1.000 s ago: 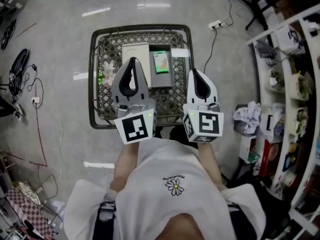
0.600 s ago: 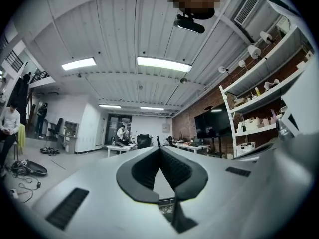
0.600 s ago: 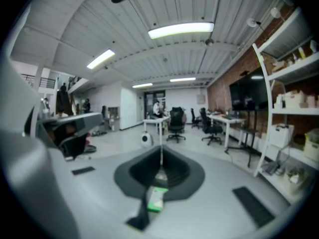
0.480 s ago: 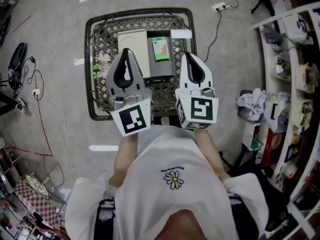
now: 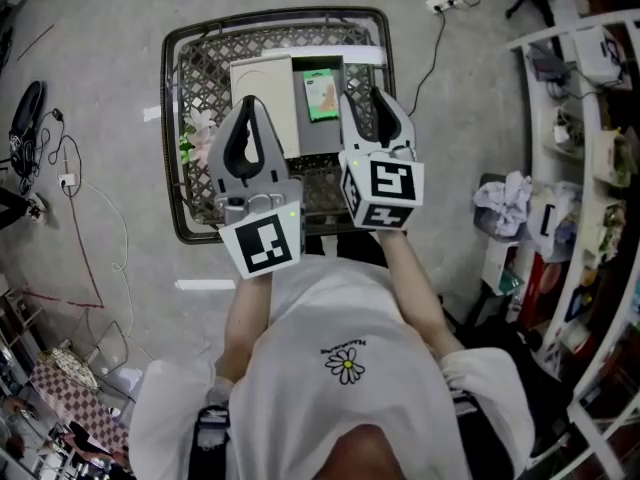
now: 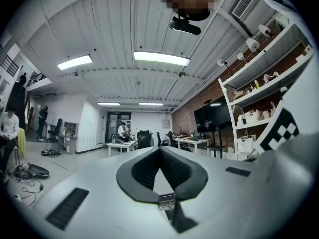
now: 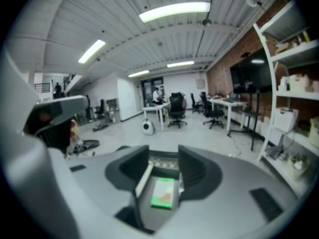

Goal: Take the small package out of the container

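Two grippers are sitting out in front of my white shirt (image 5: 345, 368), one in each hand, their marker cubes turned up toward my head. The left gripper (image 5: 250, 105) is hovering over the near left part of the lattice counter (image 5: 215, 63). Its jaws are clenched tip to tip with nothing between them, and its own view is showing only the room beyond.

Just beside it, the right gripper (image 5: 367, 103) is hanging over the near end of the grey container (image 5: 320, 140), and its jaws are opening. Looking along them, I am seeing the small package (image 5: 321, 95), green on top, lying flat on the container's floor. It is showing in the gap between the jaws but lower down, touching neither one, so I am grasping nothing with this gripper.

From above, the package is resting toward the far end of the container, past the right jaws' tips. A flat white box (image 5: 265, 83) is lying against the container's left side, and a pink flower (image 5: 203, 128) is sitting near the counter's left rim. Farther out, grey floor (image 5: 100, 88) is spreading around the counter. A white power strip (image 5: 440, 3) is lying there with its cable trailing back, and open shelves (image 5: 585, 118) are standing along my right.
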Tool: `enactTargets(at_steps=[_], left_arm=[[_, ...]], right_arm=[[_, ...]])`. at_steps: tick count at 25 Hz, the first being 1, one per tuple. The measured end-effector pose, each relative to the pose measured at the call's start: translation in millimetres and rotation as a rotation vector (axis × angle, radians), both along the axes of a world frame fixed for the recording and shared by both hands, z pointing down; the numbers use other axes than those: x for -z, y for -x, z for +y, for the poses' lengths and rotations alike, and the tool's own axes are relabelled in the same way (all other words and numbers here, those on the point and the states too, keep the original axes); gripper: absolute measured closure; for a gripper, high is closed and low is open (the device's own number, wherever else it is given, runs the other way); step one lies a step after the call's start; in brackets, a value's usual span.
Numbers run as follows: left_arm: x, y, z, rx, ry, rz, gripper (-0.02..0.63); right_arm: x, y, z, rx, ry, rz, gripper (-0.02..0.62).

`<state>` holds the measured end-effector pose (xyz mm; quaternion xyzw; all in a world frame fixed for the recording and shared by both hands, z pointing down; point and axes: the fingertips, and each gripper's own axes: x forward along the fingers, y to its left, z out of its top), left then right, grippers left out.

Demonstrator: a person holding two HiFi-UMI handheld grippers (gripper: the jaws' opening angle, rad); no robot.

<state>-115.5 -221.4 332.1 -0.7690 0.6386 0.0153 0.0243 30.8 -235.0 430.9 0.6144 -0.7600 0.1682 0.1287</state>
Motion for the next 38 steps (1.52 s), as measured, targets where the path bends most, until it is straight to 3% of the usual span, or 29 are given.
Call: enactTargets(at_steps=[6, 15, 22, 31, 38], left_arm=[[-27, 5, -11, -0.006, 0.052, -0.006, 0.584], [-67, 30, -25, 0.017, 0.133, -0.023, 0.584], [-84, 36, -29, 0.015, 0.162, -0.037, 0.583], [-86, 37, -34, 0.009, 0.165, -0.025, 0.584], [-93, 45, -39, 0.022, 0.175, -0.007, 0.584]], right_arm=[[-80, 19, -29, 0.011, 0.244, -0.008, 0.31], [-192, 34, -47, -0.016, 0.539, 0.06, 0.291], [-232, 25, -61, -0.099, 0.648, 0.052, 0.29], [-262, 49, -60, -0.016, 0.801, 0.063, 0.284], [-263, 55, -62, 0.006, 0.81, 0.077, 0.284]])
